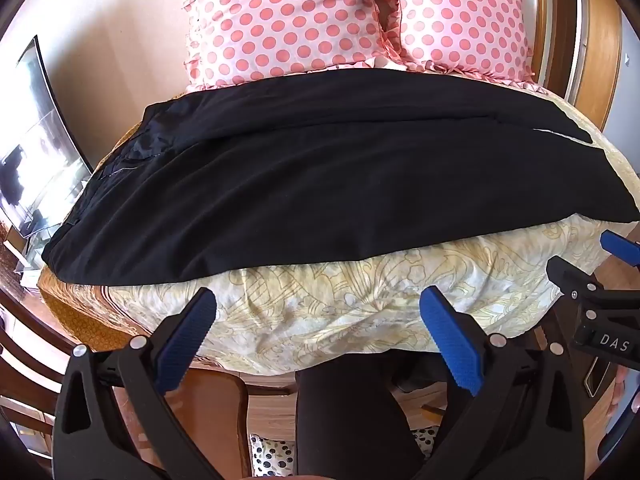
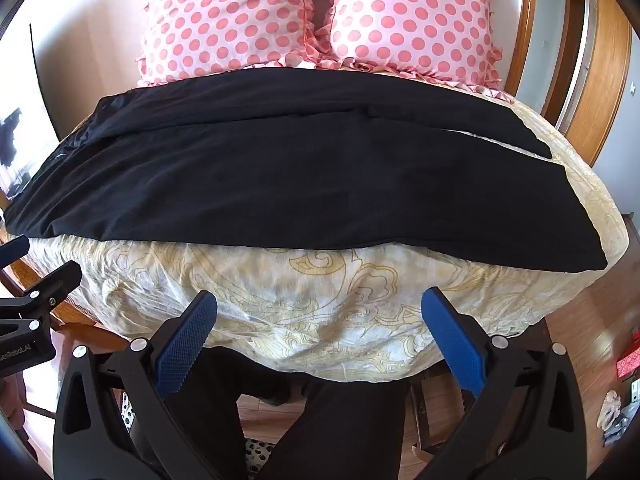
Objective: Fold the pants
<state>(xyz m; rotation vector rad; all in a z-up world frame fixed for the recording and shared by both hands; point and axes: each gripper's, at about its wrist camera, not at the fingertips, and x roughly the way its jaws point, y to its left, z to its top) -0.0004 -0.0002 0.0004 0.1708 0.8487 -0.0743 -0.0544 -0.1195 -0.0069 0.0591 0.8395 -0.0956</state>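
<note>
In the left wrist view, the black pants (image 1: 312,184) lie spread across the bed (image 1: 320,312), waistband toward the left and leg ends toward the right, just in front of two pink polka-dot pillows (image 1: 288,20). One leg seems already laid over the other along its length, a seam line running left to right across the upper part, so the lengthwise fold looks done; the crosswise folds, bringing leg ends toward the waist, appear still to do. The left gripper (image 1: 318,320) hovers over the near floral bedcover with its jaws spread wide and nothing between them, apart from the cloth. In the right wrist view, the same pants (image 2: 288,184) stretch across the bed (image 2: 320,304), their right leg hem near the bed's right edge. The right gripper (image 2: 320,320) is likewise spread wide and empty, short of the pants' near edge. Neither gripper touches the garment, so the next fold has not begun.
</note>
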